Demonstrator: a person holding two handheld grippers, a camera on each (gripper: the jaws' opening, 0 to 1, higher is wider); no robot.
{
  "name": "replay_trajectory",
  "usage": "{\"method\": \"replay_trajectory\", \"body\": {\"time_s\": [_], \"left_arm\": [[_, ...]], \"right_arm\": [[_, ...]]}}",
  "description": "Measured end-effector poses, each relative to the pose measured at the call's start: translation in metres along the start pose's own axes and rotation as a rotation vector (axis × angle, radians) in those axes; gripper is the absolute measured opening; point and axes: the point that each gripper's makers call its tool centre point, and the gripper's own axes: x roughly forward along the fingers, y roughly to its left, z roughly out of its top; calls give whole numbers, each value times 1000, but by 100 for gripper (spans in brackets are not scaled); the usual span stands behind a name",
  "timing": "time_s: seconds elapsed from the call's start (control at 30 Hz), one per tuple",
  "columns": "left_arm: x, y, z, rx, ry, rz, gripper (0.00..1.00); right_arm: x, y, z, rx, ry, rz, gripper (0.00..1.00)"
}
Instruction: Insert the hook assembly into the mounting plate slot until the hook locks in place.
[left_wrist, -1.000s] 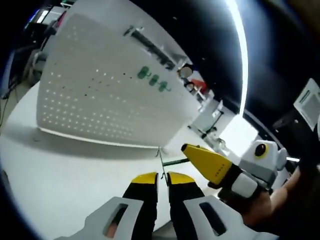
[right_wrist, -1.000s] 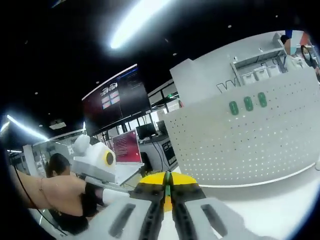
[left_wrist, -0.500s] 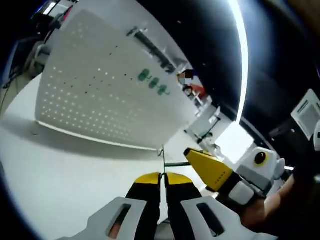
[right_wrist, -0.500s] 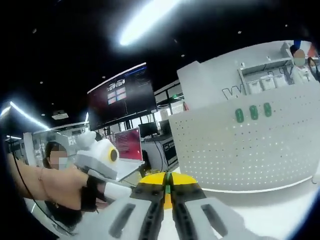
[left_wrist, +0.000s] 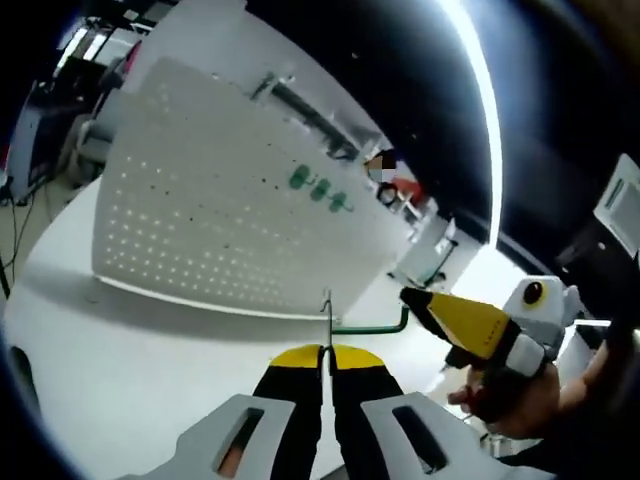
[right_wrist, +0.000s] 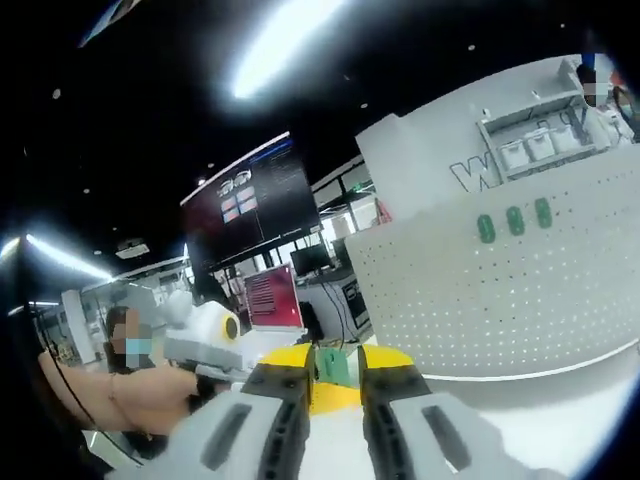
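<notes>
Left gripper (left_wrist: 327, 356): yellow-tipped jaws pressed together on the thin upright stem of the hook assembly (left_wrist: 368, 325); in the right gripper view this gripper (right_wrist: 215, 345) sits low to the left, held by a hand (right_wrist: 150, 395).
Hook assembly: a green bent rod; its stem rises just past the left jaw tips, then the rod runs off to the right and curls up short of the other gripper's tip.
Right gripper (right_wrist: 331, 366): jaws parted by a narrow gap, nothing clamped; a small green piece (right_wrist: 335, 365) shows in the gap, and whether it touches either jaw cannot be told. In the left gripper view the same gripper (left_wrist: 470, 325) stands to the right, its tip near the rod's curled end.
Mounting plate (left_wrist: 230, 210): white perforated panel standing ahead of the left jaws, well apart from them, with three green pieces (left_wrist: 320, 188) on its face.
Plate lower edge: meets the white table (left_wrist: 150, 370) along a shadowed line.
Open room: bare table surface lies between the left jaw tips and the plate's lower edge.
</notes>
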Motion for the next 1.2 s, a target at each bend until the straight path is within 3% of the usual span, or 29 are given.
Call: {"method": "replay_trajectory", "body": {"time_s": [0.23,0.37,0.67,0.83,0.9,1.2], "left_arm": [[3,-4,-3,223,50,31,1],[6,-14,-5,351,60,19,1],[10,-24,3,379,-2,-9,1],[13,-31,0,420,19,-12,1],[13,-31,2,473,20,7,1],[11,-23,-3,432,35,25,2]], "right_arm": [[9,3,-24,29,81,18,11],[10,5,-26,42,87,19,8],[7,1,-22,58,70,-2,4],[5,-2,-20,46,53,-20,2],[5,-3,-20,41,49,-24,1],[6,-5,-26,107,48,-38,1]]}}
